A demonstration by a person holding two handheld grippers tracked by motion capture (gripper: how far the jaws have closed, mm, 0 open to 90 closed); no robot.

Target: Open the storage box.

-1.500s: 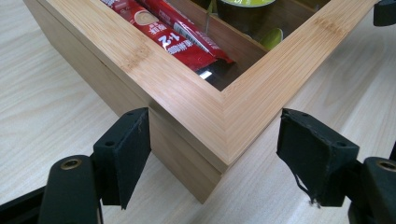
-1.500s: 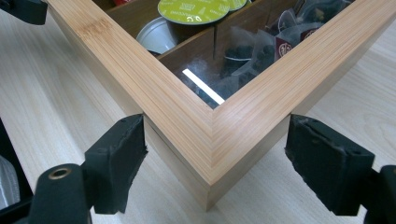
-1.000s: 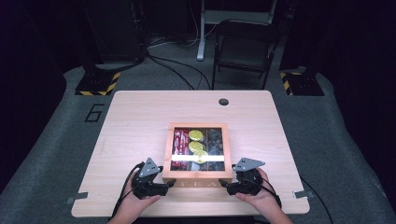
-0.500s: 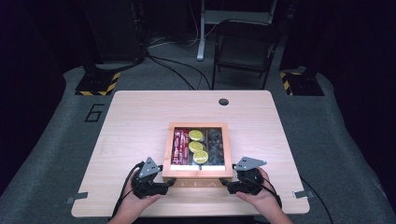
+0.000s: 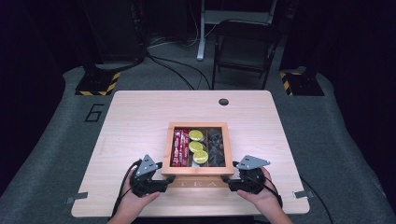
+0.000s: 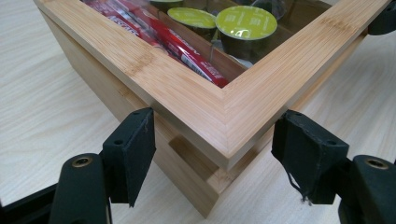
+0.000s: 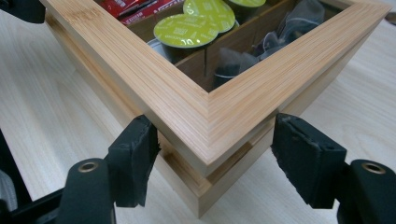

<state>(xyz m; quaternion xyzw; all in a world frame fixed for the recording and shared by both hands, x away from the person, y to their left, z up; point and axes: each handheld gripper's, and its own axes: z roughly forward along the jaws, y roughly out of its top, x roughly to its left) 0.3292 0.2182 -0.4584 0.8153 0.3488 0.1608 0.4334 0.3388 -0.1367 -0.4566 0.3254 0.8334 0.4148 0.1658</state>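
From the high view, a wooden tea box (image 5: 198, 148) sits toward the near middle of the table (image 5: 135, 116), its glass-windowed lid down over red sachets (image 5: 180, 147), green-topped capsules (image 5: 196, 146) and dark tea bags (image 5: 215, 144). The left gripper (image 5: 164, 179) and right gripper (image 5: 228, 179) sit at the box's two near corners, one hand behind each, probably so the box can be taken evenly from both sides; at this distance the jaw tips are hard to read.

In the left gripper view, the near corner of the box (image 6: 219, 116) pokes between the two black jaws. The left jaw lies against the box's side just below the lid; the right one stands a little off the other side, so the left gripper (image 6: 212, 144) is open around the corner rather than clamped.

In the right gripper view, the other near corner (image 7: 205, 135) sits between the jaws. They have just been closing: the left jaw touches the seam under the lid, while the right jaw looks just short of the wood. The right gripper (image 7: 215, 149) is not yet gripping.
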